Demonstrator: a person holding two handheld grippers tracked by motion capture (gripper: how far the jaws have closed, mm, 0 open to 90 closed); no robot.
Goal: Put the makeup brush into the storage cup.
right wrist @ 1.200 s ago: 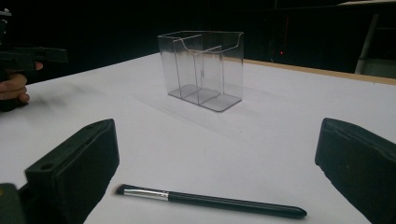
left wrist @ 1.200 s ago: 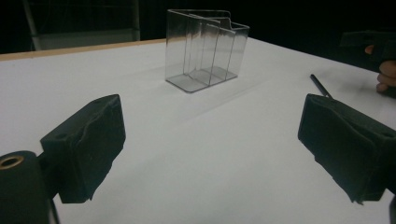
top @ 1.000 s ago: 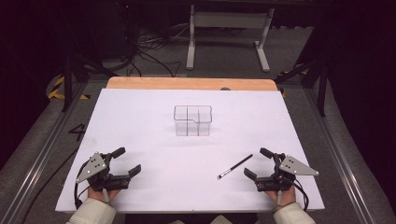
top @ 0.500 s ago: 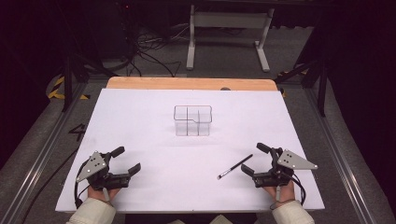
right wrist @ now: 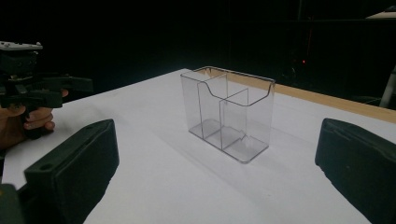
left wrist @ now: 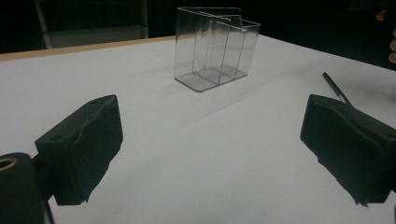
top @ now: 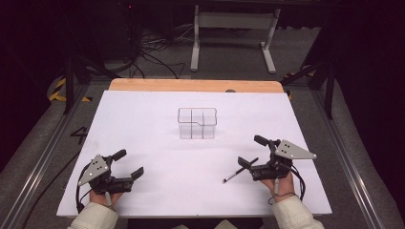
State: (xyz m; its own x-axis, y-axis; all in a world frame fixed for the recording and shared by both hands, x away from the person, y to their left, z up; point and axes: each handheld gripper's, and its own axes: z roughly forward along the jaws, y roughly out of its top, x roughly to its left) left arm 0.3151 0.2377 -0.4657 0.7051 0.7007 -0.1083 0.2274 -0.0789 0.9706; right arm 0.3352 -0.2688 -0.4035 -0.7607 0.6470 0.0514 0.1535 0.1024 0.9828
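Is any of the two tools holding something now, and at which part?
Nothing is held. Left tool and right tool are both open; the black pen lies on the table.

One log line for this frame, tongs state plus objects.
left tongs: open, idle | right tongs: open, beside slim black pen, not gripping | clear plastic divided organizer: upright, empty, mid-table

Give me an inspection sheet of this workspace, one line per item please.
Surface: white table, wooden strip along its far edge.
Job's things: clear organizer upright and empty near the middle; black pen lying flat by the right gripper.
Clutter: nothing seen.
Grippers: right gripper open beside the pen; left gripper open, holding nothing.
Cables: one trails from each gripper; more on the floor behind.
Surroundings: dark room, metal stand behind the table.
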